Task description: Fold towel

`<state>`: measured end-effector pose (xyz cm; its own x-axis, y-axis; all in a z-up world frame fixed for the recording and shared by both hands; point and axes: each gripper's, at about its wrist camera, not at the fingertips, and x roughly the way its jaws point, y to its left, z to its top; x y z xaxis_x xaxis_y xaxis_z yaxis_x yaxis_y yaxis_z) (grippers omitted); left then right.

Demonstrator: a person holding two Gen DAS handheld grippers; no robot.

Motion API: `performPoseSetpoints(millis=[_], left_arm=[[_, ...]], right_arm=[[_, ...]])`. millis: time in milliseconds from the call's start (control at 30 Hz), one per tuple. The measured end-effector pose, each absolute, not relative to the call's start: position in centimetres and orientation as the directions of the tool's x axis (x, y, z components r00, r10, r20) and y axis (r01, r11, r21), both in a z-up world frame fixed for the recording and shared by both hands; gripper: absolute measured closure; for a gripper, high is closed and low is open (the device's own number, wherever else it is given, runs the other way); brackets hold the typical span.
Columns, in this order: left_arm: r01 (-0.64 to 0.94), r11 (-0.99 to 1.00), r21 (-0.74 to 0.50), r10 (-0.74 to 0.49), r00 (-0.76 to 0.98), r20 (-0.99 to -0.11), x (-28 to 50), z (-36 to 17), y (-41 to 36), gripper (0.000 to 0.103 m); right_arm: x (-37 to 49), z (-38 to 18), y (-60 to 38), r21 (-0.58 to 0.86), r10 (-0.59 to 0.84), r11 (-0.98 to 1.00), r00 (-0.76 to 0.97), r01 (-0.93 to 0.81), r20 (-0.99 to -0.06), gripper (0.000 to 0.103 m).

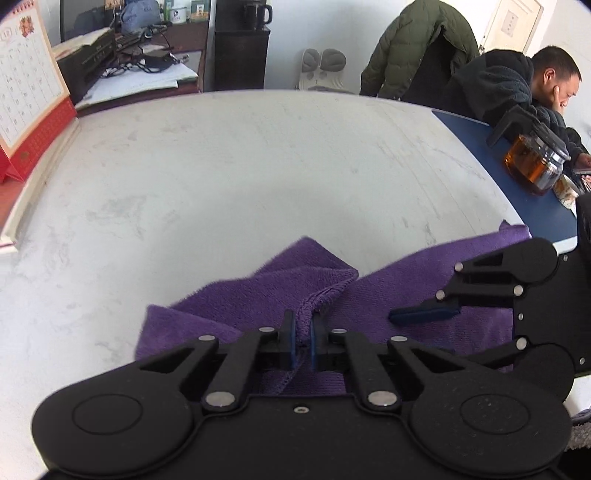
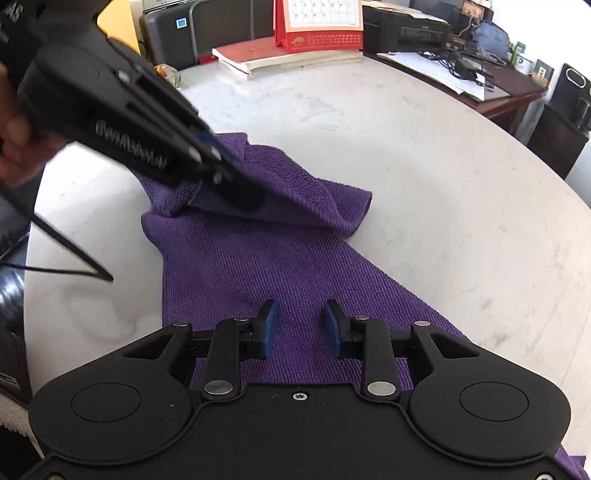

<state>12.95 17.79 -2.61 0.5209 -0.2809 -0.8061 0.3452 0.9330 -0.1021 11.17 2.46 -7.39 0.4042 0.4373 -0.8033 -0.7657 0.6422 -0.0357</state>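
A purple towel (image 1: 258,291) lies crumpled along the near edge of the round white table (image 1: 258,166). My left gripper (image 1: 303,339) is shut on a bunched hem of the towel, and the cloth stands up between its blue pads. In the right wrist view the same gripper (image 2: 225,162) comes in from the upper left and holds up a fold of the towel (image 2: 280,266). My right gripper (image 2: 301,328) is open, its pads apart just above the flat part of the towel with nothing pinched. One of its blue pads (image 1: 424,315) shows in the left wrist view.
A red desk calendar (image 1: 29,85) and a stack of books (image 2: 288,59) stand at the table's far side. A glass teapot (image 1: 535,162) sits on the adjoining blue table (image 1: 498,155), where a person (image 1: 517,85) is seated. A black printer (image 2: 406,29) stands beyond.
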Motion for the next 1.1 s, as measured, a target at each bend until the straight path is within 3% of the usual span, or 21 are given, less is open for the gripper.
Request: performPoseSetpoints(millis=[433,1100], left_arm=[[0.179,0.984,-0.005,-0.129,0.685,-0.717,17.9,2.6,25.3,0.097],[0.198,0.973,0.115,-0.017,0.562,-0.827,23.2,-6.1,27.1,0.094]], right_arm=[[11.1,-7.7,2.9,-0.051,0.420,0.642,0.408,-0.765,-0.811,0.075],[11.2,-7.7,3.2,-0.058,0.405,0.651,0.412,-0.757,-0.816,0.074]])
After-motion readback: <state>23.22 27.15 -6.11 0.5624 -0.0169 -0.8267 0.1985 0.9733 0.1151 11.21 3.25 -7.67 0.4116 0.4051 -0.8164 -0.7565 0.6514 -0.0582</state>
